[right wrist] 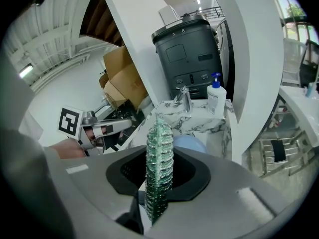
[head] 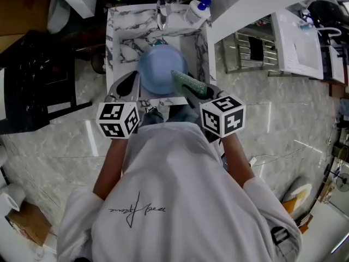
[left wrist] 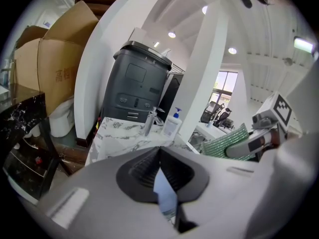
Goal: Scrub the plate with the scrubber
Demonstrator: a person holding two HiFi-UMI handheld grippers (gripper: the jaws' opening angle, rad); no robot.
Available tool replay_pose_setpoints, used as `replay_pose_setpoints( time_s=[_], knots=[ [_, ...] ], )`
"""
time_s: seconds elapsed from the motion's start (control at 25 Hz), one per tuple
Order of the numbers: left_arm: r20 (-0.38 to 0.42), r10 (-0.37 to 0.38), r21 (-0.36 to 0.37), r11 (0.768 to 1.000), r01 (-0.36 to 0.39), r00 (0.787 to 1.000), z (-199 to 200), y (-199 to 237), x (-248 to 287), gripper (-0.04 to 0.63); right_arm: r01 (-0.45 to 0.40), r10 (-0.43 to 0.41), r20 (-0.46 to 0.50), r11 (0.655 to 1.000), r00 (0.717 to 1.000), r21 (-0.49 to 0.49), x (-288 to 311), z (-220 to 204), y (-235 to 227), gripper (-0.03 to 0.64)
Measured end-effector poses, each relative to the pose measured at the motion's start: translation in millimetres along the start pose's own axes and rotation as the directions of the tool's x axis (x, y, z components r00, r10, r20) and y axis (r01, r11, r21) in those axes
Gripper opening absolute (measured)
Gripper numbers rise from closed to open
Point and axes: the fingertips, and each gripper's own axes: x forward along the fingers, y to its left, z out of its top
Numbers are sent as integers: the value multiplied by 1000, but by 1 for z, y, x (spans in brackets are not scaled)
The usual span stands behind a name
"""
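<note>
Two items are being held: left hand-held gripper clamping plate by its seven-o'clock rim to steady it, right hand-held gripper pinching scrubber at four o'clock for scrubbing.

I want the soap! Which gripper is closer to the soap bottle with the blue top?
Right. The soap bottle stands at the back right corner of the sink. The right gripper is almost straight in front of it; the left gripper is off to the other side.
</note>
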Motion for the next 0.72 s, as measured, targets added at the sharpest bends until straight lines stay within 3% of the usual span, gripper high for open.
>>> replay_pose_setpoints(
  time_s=[0.2, 0.44, 0.72],
  knots=[
    [-34, 41, 1, 999, -41, 999, 2, 11, 22, 6, -48, 45, -35, 994, 998, -94, 19, 7, -9, 61],
    [-71, 73, 6, 997, -73, 995, 4, 25, 56, 6, -113, 116, -4, 963, 993, -246, 46, 35, -16, 67],
    [-180, 94, 0, 995, -95, 979, -24, 53, 95, 6, -164, 151, -71, 952, 986, -258, 94, 33, -33, 67]
  ],
)
